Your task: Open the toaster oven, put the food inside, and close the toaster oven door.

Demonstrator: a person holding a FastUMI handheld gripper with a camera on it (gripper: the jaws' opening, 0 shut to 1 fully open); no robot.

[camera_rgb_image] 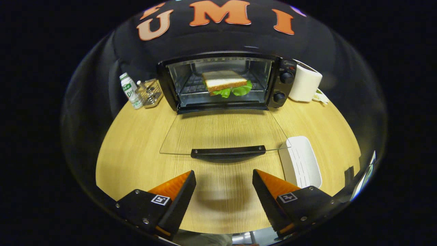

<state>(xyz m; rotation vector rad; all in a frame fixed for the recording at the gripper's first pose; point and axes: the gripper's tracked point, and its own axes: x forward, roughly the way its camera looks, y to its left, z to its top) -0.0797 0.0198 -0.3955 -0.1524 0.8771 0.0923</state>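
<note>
Gripper [224,191] fingers spread wide, holding nothing, toaster oven [225,82] at twelve o'clock beyond them, glass door [222,133] folded down flat, sandwich [227,83] on the rack inside, white tray [300,160] at two o'clock.

toaster oven [225,82] open, sandwich [227,83] inside

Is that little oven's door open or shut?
Open: the glass door lies flat on the table, handle just ahead of the empty, spread tool.

Bare table [136,143] before lowered door [222,131]; tray [300,160] flanks.
</note>
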